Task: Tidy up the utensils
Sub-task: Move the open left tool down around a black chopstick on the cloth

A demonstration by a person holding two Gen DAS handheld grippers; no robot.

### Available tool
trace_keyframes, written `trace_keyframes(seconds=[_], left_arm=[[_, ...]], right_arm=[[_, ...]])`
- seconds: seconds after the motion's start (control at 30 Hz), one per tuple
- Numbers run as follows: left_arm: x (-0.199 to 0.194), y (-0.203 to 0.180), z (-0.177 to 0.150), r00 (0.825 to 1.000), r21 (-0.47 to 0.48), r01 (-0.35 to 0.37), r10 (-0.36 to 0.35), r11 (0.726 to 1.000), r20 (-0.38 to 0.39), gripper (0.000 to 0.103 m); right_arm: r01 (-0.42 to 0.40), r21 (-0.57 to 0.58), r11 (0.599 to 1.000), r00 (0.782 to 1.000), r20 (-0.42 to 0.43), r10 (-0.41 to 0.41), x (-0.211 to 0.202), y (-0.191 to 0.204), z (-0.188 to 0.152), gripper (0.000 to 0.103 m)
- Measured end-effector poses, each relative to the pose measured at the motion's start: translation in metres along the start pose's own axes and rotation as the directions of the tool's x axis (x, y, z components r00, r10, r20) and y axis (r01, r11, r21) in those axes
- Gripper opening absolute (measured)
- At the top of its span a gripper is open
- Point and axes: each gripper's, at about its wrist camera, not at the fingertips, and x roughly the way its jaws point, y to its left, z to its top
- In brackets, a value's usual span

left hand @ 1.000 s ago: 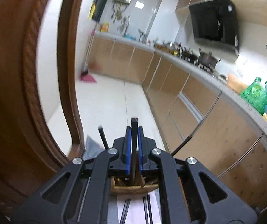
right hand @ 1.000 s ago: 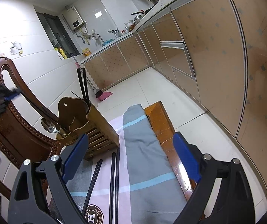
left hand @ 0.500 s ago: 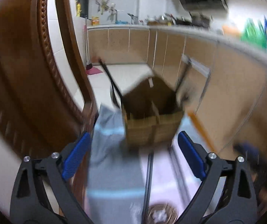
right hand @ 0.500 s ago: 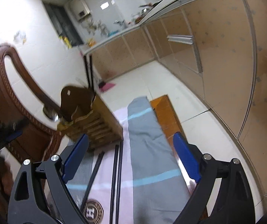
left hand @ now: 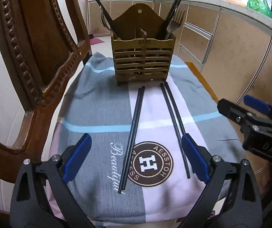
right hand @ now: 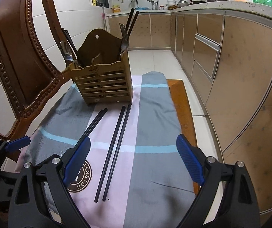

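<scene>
A slatted wooden utensil holder (left hand: pixel 143 59) stands at the far end of a cloth-covered chair seat; it also shows in the right wrist view (right hand: pixel 102 84). It holds black chopsticks, a spoon (left hand: pixel 103 23) and a fork (left hand: pixel 176 21). Two pairs of black chopsticks lie on the cloth: a left pair (left hand: pixel 133 131) and a right pair (left hand: pixel 175 121), the latter also in the right wrist view (right hand: pixel 115 148). My left gripper (left hand: pixel 135 158) is open and empty above the cloth's near end. My right gripper (right hand: pixel 133 157) is open and empty, to the right (left hand: pixel 254 121).
The grey, pink and blue cloth (left hand: pixel 96 104) covers the seat of a carved wooden chair whose back (left hand: pixel 35 43) rises on the left. Kitchen cabinets (right hand: pixel 231 76) run along the right, with tiled floor (right hand: pixel 155 58) between.
My left gripper was shut on a black chopstick above the holder; it has let go, opened, and pulled back to the near end of the cloth. My right gripper stayed open.
</scene>
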Motion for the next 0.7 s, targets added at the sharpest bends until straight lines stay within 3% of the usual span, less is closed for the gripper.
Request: trace_keyframes(seconds=[0.33,0.5,0.63,0.7], left_arm=[[0.008,0.011,0.003,0.999,0.017,-0.040,0.040,0.999,0.001,0.094],[0.042,0.014,0.026,0.998,0.107,-0.051,0.054,0.993,-0.023,0.092],[0.079,0.016,0.038,0.996,0.117,-0.004,0.014,0.993,-0.083,0.069],[0.097,0.013,0.043,0.995,0.134,-0.010,0.024,0.991,-0.099,0.066]], right_arm=[[0.000,0.025,1.000,1.000,-0.003,0.000,0.002,-0.005,0.003,0.090],[-0.010,0.026,1.000,1.000,-0.001,0.010,0.005,-0.004,0.006,0.090],[-0.017,0.037,0.999,1.000,-0.008,0.017,0.010,-0.006,0.008,0.090],[-0.021,0.040,0.999,1.000,-0.020,0.021,0.014,-0.007,0.008,0.090]])
